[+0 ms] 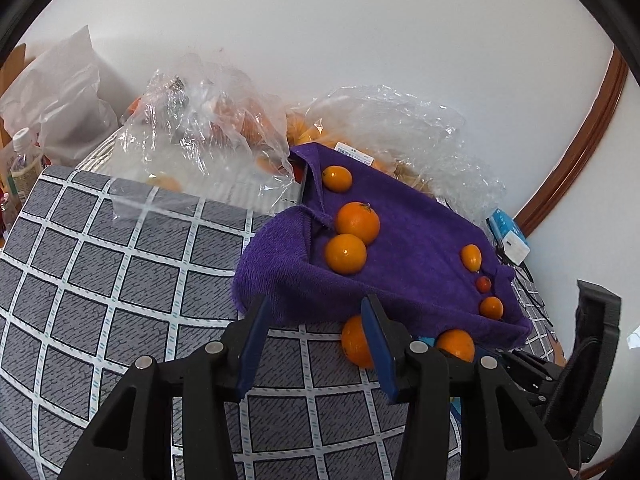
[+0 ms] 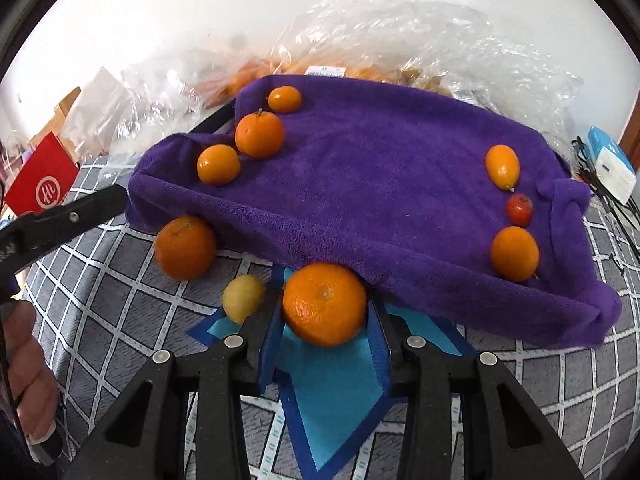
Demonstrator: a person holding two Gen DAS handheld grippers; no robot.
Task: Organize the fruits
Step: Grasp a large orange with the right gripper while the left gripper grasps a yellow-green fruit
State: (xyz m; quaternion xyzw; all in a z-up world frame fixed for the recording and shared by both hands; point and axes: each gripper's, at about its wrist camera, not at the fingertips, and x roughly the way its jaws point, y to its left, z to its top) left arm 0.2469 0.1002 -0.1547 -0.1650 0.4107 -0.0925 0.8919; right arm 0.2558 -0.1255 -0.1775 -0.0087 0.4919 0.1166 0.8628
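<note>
A purple towel (image 2: 380, 184) covers a raised tray on the checkered tablecloth. Three orange fruits sit at its left side (image 2: 259, 134) and two orange fruits plus a small red one (image 2: 519, 209) at its right. My right gripper (image 2: 325, 312) is shut on a large orange (image 2: 325, 303) just in front of the towel's edge. Another orange (image 2: 185, 247) and a small yellow fruit (image 2: 243, 297) lie on the cloth to its left. My left gripper (image 1: 316, 308) is open and empty, before the towel (image 1: 400, 240); the loose orange (image 1: 354, 341) lies beside its right finger.
Clear plastic bags of orange fruit (image 1: 224, 120) pile up behind the towel against the wall. A blue mat (image 2: 332, 392) lies under my right gripper. A red box (image 2: 42, 184) stands at the left, a white-blue box (image 2: 612, 166) and cables at the right.
</note>
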